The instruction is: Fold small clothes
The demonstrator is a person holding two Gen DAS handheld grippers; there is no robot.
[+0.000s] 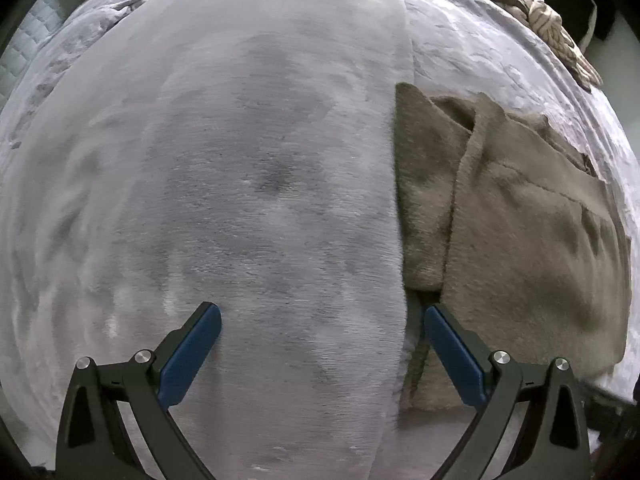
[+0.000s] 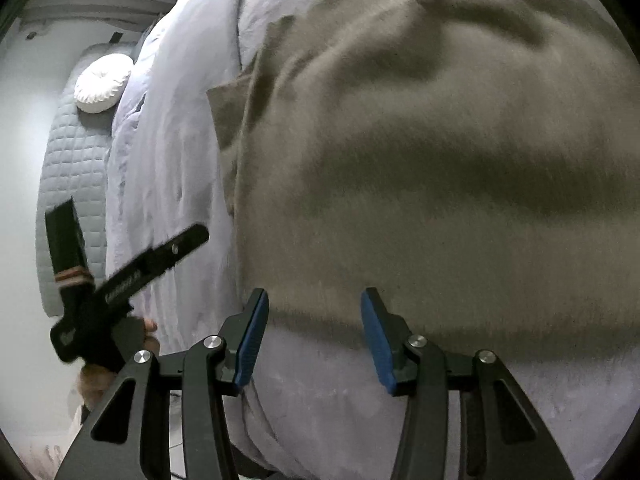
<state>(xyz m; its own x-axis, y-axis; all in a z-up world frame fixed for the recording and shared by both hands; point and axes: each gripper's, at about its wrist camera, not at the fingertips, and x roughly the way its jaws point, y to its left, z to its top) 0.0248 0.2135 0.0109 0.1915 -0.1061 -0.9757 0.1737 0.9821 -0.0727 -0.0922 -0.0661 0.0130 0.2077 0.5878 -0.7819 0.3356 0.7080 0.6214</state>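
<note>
Item: brown fleece garment (image 1: 516, 232), on pale grey plush blanket (image 1: 240, 160) spread over bed. Lying flat, one panel lapped over another along a near-straight seam-like edge; judged partly folded, further folds and squaring-up left. Beside garment, a long raised ridge of the blanket.

Left gripper (image 1: 322, 344): jaws wide apart, pointed steeply down at bare blanket just beside garment's near edge; nothing between pads, nothing held.

Right gripper (image 2: 314, 332): jaws about half apart, hovering at garment's near hem; hem near the pads but not pinched, blurred, so contact cannot be confirmed. Nothing held.

Also present: round white cushion (image 2: 103, 83) against grey quilted headboard (image 2: 70, 168); patterned throw (image 1: 556, 24) at far edge.

Writing: pale lettering on the left gripper's black body in right wrist view, too blurred to read. No garment label seen.
</note>
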